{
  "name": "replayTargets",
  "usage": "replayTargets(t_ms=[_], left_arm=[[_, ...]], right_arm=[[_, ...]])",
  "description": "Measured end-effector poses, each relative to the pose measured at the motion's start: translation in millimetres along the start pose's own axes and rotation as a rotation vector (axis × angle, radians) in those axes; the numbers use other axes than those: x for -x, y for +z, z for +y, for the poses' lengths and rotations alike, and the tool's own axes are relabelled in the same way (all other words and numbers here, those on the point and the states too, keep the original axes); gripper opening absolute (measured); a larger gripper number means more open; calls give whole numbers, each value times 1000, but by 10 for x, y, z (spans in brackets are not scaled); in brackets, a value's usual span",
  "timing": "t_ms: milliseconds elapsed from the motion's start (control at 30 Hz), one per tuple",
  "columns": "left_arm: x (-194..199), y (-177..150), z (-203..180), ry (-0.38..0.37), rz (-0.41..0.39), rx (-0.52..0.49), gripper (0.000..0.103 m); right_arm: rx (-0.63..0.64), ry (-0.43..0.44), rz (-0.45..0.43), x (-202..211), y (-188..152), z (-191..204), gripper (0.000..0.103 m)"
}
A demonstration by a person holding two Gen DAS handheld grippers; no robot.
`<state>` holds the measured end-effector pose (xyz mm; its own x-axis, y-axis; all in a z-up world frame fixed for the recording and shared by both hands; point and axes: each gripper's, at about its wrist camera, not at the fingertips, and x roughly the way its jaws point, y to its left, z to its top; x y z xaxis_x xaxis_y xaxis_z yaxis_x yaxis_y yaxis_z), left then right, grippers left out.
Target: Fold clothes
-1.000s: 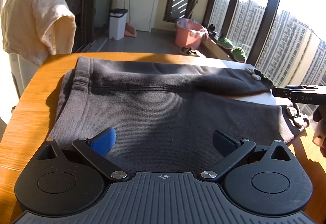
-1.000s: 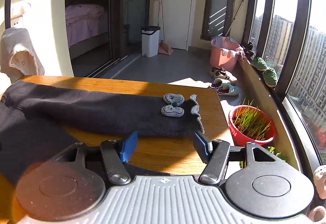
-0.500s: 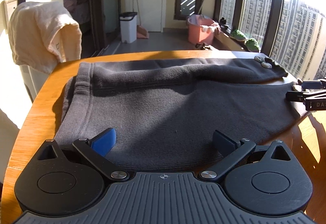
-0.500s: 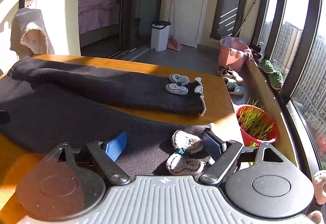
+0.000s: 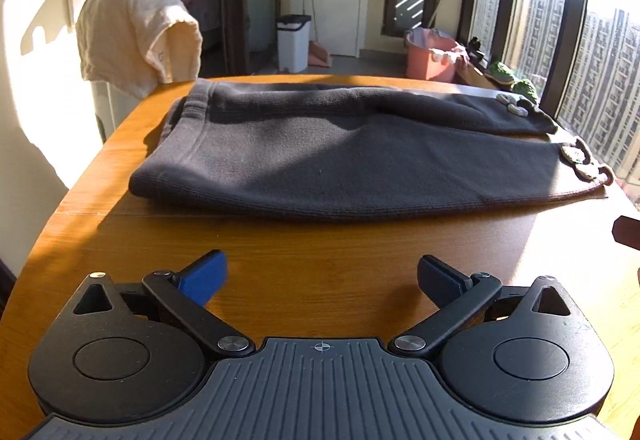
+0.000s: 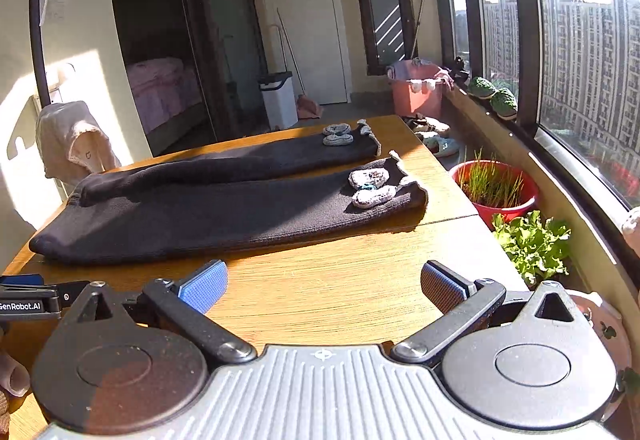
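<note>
The wooden counter [image 5: 328, 272] is carrying the one garment in play, a pair of dark knit trousers [image 5: 340, 159], which is lying flat across its far half toward twelve o'clock from both cameras, waistband at about ten o'clock and the two legs running side by side toward two o'clock. To my eye the folding is barely starting: the trousers are looking smoothed and laid out, yet the legs are not lying one over the other and nothing is being doubled lengthwise, so every real fold seems to be waiting. The left gripper [image 5: 322, 276] is hanging over bare wood at six o'clock, jaws spread wide and gripping nothing, well apart from the cloth's near edge. The right gripper [image 6: 324, 286] is doing likewise, released and empty over bare wood, near the cuff end. Around them, a cream towel [image 5: 136, 39] is draping over something just beyond the counter at ten o'clock, and a red pot of grass [image 6: 494, 185] is standing on the floor by the window at two o'clock; neither is blocking a reach. Smallest of all, the grey crocheted ornaments [image 6: 370, 185] are sitting on the near cuff, and they could be snagging a fingertip in a pinch there.
</note>
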<state>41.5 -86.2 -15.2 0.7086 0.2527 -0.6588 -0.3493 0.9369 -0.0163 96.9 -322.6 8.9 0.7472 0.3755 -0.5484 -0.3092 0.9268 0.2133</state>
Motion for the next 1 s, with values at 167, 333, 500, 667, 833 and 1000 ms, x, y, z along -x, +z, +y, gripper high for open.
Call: replayTargets(t_ms=[167, 333, 500, 667, 833, 1000], left_arm=[[85, -94, -45, 45, 8, -11, 103], [150, -133, 1, 65, 10, 8, 103], [182, -149, 58, 67, 10, 7, 103], [212, -164, 137, 77, 9, 22, 103], [218, -167, 149, 83, 7, 22, 103], [223, -171, 166, 80, 7, 22, 103]], right_arm=[[49, -48, 116, -53, -126, 228, 103], [146, -112, 172, -116, -207, 572, 103], [154, -108, 159, -140, -221, 663, 103], [153, -113, 146, -157, -218, 676, 103], [151, -115, 140, -157, -225, 682, 103], [150, -115, 137, -156, -230, 675, 103]])
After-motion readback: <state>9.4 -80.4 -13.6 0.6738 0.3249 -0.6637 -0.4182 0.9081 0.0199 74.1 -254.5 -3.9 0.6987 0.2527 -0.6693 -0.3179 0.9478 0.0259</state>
